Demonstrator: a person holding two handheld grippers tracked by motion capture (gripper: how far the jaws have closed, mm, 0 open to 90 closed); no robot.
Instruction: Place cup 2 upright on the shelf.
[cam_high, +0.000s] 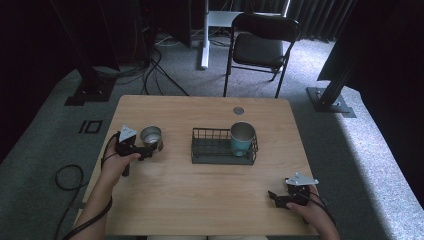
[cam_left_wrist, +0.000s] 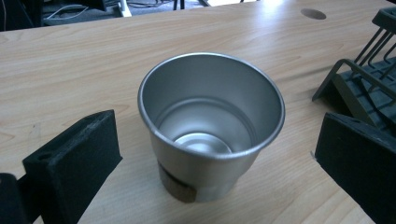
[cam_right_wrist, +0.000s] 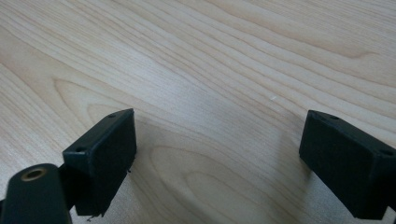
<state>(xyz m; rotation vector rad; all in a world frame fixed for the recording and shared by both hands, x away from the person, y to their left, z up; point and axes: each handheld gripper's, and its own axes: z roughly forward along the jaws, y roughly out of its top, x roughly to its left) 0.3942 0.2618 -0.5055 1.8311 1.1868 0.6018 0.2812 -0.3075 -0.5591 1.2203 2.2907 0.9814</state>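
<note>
A steel cup (cam_high: 151, 135) stands upright and empty on the left part of the wooden table (cam_high: 200, 195). My left gripper (cam_high: 154, 145) is open around it. In the left gripper view the steel cup (cam_left_wrist: 210, 126) sits between the two black pads (cam_left_wrist: 74, 163), with a gap on each side. A teal cup with a steel inside (cam_high: 242, 138) stands in the right end of a black wire rack (cam_high: 210, 150) at the table's middle. My right gripper (cam_high: 274, 198) rests open near the front right edge, and my right gripper (cam_right_wrist: 219, 149) has bare wood between its jaws.
A round cable hole (cam_high: 238, 110) lies in the tabletop behind the rack. The rack's corner (cam_left_wrist: 369, 79) shows to the right of the steel cup. A black chair (cam_high: 260, 45) and frame posts stand on the carpet beyond the table.
</note>
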